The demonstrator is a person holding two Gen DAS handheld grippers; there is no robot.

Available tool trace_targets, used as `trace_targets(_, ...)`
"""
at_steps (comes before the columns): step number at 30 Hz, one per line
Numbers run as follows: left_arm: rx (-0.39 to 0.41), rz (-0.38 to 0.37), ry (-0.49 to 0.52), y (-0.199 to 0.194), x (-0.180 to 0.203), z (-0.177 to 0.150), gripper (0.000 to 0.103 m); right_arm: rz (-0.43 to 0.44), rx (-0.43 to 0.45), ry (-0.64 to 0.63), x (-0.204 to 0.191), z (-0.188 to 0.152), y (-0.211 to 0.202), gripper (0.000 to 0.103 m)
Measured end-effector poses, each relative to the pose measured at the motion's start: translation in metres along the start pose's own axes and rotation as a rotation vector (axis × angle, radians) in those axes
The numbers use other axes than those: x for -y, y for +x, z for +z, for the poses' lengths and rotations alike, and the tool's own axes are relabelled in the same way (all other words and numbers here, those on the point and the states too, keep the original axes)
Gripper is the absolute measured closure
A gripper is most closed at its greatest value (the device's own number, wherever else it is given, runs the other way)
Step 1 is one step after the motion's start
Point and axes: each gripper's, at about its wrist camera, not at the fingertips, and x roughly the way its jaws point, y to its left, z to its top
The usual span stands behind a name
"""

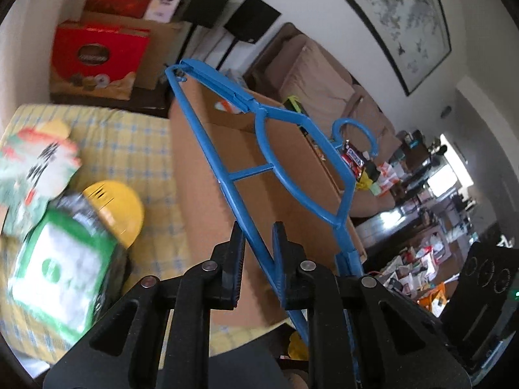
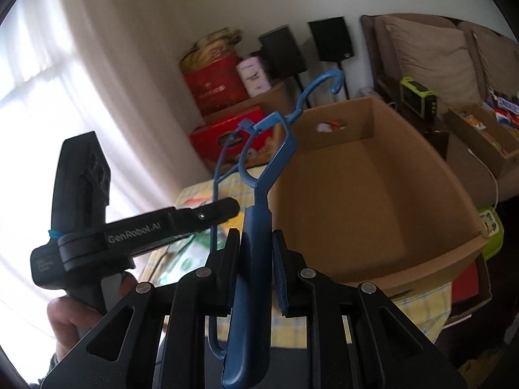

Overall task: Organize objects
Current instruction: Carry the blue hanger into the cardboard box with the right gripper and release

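Gripping one blue hanger (image 1: pixel 285 175) between them, the left gripper (image 1: pixel 258 243) has its jaws nipped on the bottom bar and the right gripper (image 2: pixel 256 246) clamps a shoulder end. Only the right view shows the left tool from outside, with a hand (image 2: pixel 69 319) under it. The hanger hangs above the open cardboard box (image 2: pixel 373 201), clear of its rim.

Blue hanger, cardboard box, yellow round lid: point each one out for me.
blue hanger (image 1: pixel 293 186), left wrist view, on its curved inner brace.
cardboard box (image 2: pixel 373 194), right wrist view, on its bare inside floor.
yellow round lid (image 1: pixel 121 209), left wrist view, on its top face.
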Motion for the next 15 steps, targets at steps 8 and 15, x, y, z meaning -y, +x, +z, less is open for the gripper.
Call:
trace_targets(8,-0.067,0.047,0.101,0.055,0.036,0.03,0.089,-0.035,-0.021,0.092,0.05,0.024,0.018,0.084)
trace_targets(15,-0.141,0.12,0.113,0.102,0.039,0.044,0.089,-0.083,-0.092,0.109,0.077,0.035,0.054,0.084)
